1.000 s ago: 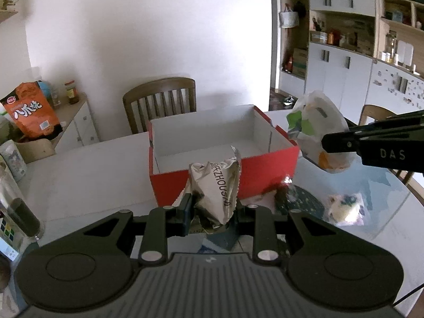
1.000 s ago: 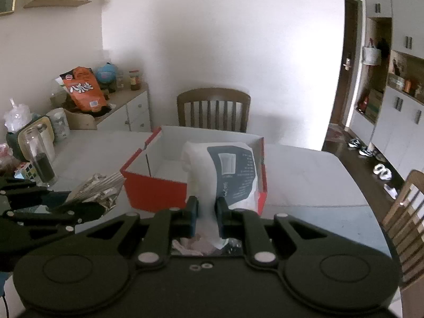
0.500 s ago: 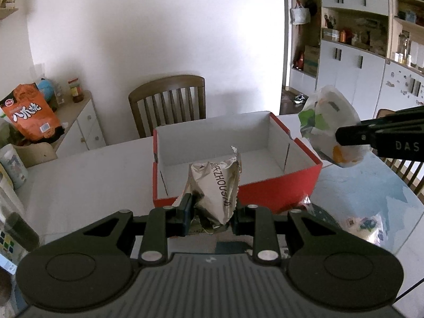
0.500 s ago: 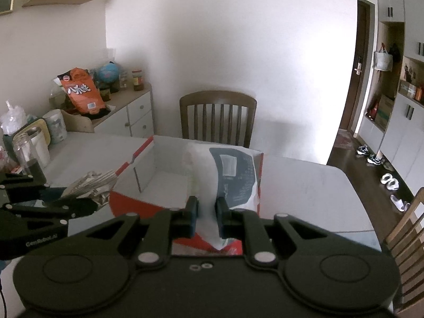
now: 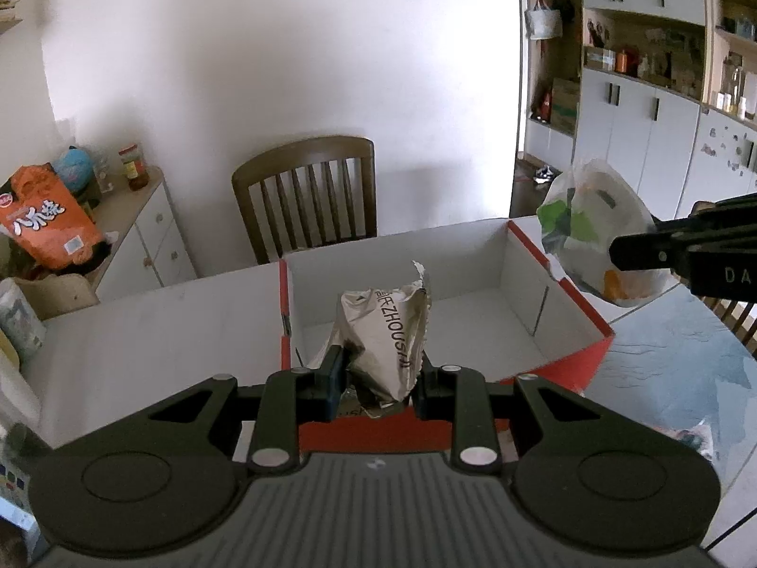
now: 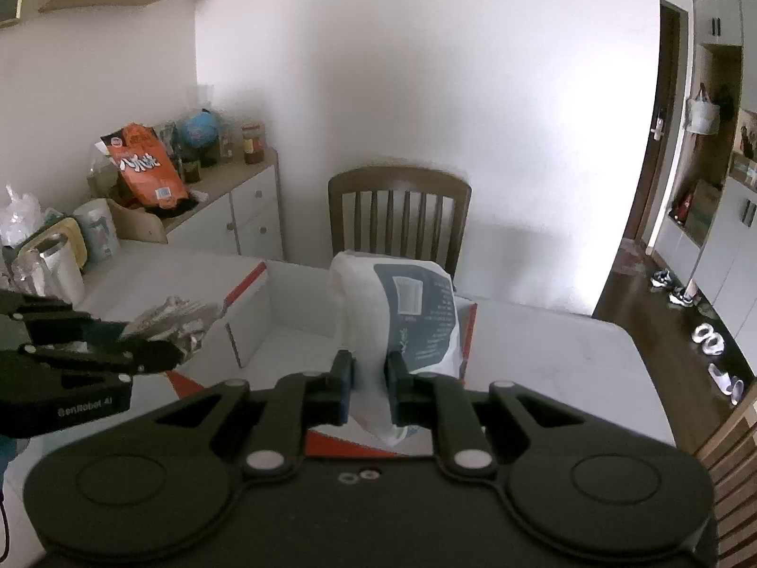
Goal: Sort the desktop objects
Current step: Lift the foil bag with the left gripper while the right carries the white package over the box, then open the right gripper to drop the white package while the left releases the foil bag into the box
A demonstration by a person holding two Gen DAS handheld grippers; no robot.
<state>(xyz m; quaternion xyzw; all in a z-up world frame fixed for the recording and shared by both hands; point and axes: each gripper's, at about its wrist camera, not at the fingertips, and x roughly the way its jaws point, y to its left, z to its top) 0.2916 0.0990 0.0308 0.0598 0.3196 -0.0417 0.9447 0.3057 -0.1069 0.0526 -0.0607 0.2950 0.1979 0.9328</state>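
My left gripper [image 5: 378, 374] is shut on a crumpled silver foil packet [image 5: 385, 336], held over the near wall of an open red box with a white inside [image 5: 478, 303]. In the right wrist view my right gripper [image 6: 370, 378] is shut on a white plastic bag with a dark printed panel [image 6: 407, 312], held above the red box [image 6: 279, 303]. The same bag [image 5: 591, 232] shows in the left wrist view, past the box's right wall, pinched by the right gripper [image 5: 615, 255]. The left gripper [image 6: 175, 345] with the foil packet [image 6: 170, 319] sits at the left of the right wrist view.
The box stands on a white table [image 5: 142, 317] with a wooden chair [image 5: 307, 189] behind it. A sideboard at the left [image 5: 142, 217] carries an orange snack bag [image 5: 42, 222] and jars. A small packet [image 5: 695, 440] lies on the glass-covered patch at the right.
Both grippers have moved forward towards the box with their loads, so the box now lies closer under them. Neither grip has changed.
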